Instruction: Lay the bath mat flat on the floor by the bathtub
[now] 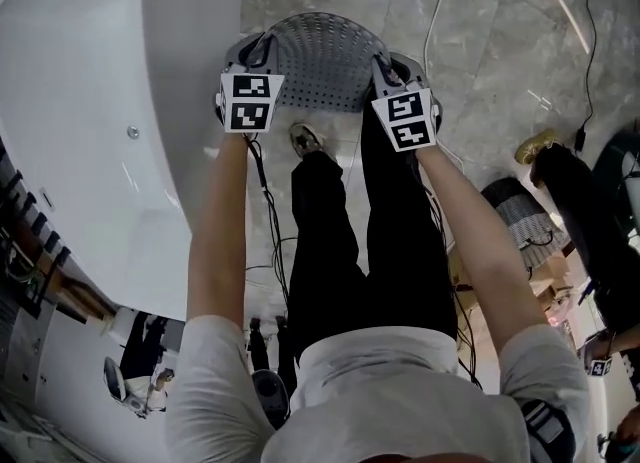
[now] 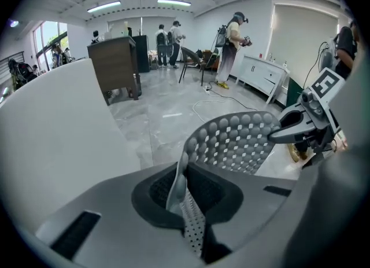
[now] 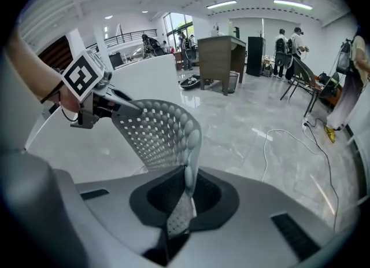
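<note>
Partway through, by the look of it. Holding a grey, hole-dotted rubber bath mat [image 1: 318,56] stretched between both tools, up over the pale marbled tile floor [image 1: 480,41], just beside the curved white bathtub [image 1: 90,101]. Not yet down on the floor, as far as the head view shows. Pinching one end in the left tool [image 2: 184,200], pressed together on the bath mat's edge. Pinching the opposite end in the right tool [image 3: 184,203], likewise clamped on the edge. Bowed in a curve between the two, well clear of lying flat. Left to do, as a judgement: lower alongside the bathtub, spread without folds, then let go at both ends.
</note>
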`<state>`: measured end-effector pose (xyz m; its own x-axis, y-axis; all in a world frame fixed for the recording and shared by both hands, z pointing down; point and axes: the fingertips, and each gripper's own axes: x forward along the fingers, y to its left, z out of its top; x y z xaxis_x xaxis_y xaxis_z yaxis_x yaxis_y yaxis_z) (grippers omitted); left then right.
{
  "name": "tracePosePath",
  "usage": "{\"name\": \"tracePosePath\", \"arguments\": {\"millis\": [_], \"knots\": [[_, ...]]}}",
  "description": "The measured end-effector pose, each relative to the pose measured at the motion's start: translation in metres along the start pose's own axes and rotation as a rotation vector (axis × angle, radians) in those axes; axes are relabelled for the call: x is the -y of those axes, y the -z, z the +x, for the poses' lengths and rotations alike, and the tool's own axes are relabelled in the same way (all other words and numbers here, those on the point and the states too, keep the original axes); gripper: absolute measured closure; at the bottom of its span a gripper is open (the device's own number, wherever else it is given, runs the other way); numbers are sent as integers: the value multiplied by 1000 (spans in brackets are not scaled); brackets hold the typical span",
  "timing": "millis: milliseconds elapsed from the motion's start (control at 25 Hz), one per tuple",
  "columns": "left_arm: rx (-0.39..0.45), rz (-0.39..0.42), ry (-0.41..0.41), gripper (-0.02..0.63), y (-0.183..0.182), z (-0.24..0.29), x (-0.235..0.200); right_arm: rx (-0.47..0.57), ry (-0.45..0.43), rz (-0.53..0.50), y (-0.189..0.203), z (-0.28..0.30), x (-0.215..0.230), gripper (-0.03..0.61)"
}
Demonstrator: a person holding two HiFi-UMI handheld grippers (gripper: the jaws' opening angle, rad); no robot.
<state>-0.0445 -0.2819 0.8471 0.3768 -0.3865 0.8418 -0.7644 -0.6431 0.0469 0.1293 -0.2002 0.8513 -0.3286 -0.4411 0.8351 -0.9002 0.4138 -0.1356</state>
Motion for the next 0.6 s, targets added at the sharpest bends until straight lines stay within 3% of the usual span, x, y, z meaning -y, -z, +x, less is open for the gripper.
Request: {"name": "tracePosePath", "arguments": {"millis": [160, 400, 600], "knots": [[-13, 13, -30, 584, -13, 18, -3, -23, -13, 54, -1, 9, 15, 551], [-41, 29, -55, 584, -25, 42, -10, -65, -53, -7, -3, 28, 31, 551], [-77, 41, -77, 584, -14, 60, -10, -79, -74, -33, -1, 45, 43, 551]]}}
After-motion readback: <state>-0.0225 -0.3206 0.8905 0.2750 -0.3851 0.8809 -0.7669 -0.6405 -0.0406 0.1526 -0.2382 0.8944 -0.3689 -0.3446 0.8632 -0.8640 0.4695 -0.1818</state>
